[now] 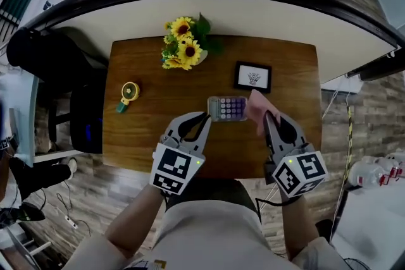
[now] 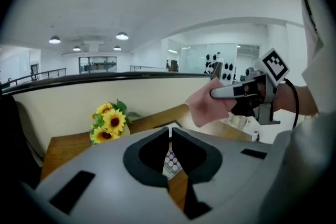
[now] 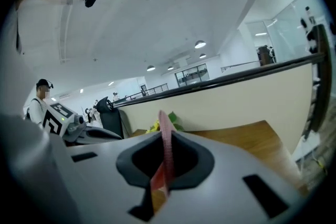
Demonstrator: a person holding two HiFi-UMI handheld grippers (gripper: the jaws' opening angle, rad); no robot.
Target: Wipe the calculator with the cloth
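the pick-up is done: your right gripper [image 1: 269,116] has its jaws pressed onto the pink cloth [image 1: 256,105], which stands as a thin fold between them in the right gripper view and hangs loose beyond the tips. the calculator [image 1: 227,109] lies flat on the wooden table [image 1: 158,133], face up with its purple keys showing, near the middle of the table and nearer to you than the picture frame [image 1: 253,77] and the sunflowers [image 1: 183,47]. from the head view the cloth overlaps the calculator's right end, but the left gripper view shows the cloth held up in the air beside your other tool, so it looks lifted off the keys, not laid on them; whether any corner touches cannot be told. your left gripper [image 1: 206,117] has its jaws drawn nearly together with nothing between them. its tips sit just at the calculator's left edge, and the keys show through the narrow slit in the left gripper view; it looks placed to steady the calculator, though contact is not clear. so by my reading the cloth is in hand and the calculator is in reach, while the wiping itself is what remains: bring the cloth down onto the face and pass it across the keys and the display.
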